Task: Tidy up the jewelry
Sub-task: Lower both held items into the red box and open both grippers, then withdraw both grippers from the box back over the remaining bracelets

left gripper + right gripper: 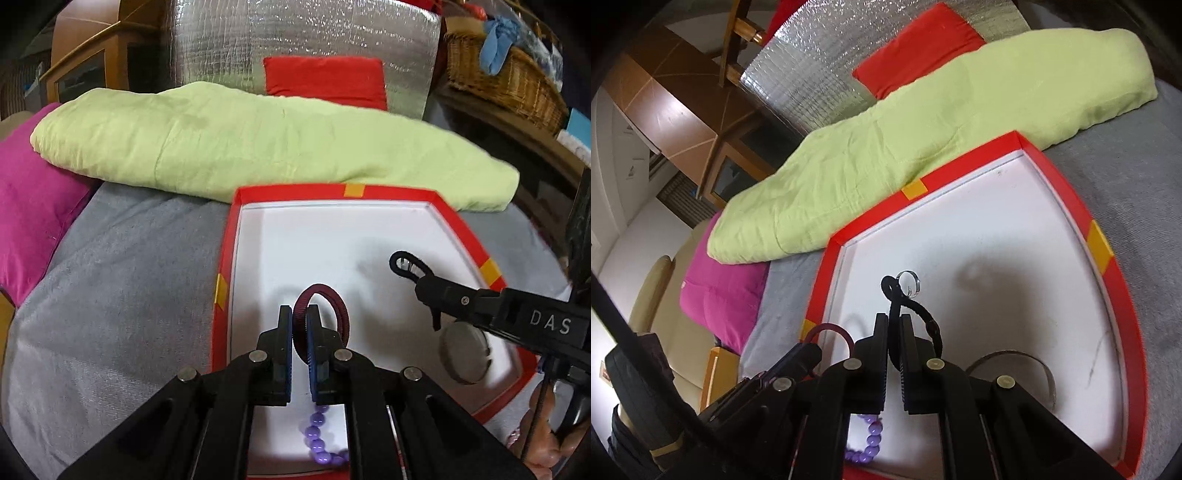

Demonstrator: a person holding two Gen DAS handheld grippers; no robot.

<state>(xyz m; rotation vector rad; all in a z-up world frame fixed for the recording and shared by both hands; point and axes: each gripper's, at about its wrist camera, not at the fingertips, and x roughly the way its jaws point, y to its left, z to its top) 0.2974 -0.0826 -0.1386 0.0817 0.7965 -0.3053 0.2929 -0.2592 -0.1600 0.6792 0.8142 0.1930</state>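
Note:
A shallow box with a red rim (458,221) (960,170) and white floor lies on a grey cover. My left gripper (299,312) (803,350) hangs over the box's near left part, shut on a dark red ribbed elastic loop (338,302) (831,326). My right gripper (894,317) (424,286) comes in beside it, shut on a black cord loop (400,262) (925,314) carrying a small silver ring (909,282). Inside the box lie a purple bead bracelet (317,439) (872,439) and a round grey metal band (465,354) (1015,363).
A folded light green cloth (258,147) (923,129) lies just behind the box. A magenta cushion (33,206) (720,295) sits left, with a red cushion (325,79) and silver foil panel (295,33) behind. A wicker basket (509,74) stands far right. A hand (546,443) holds the right gripper.

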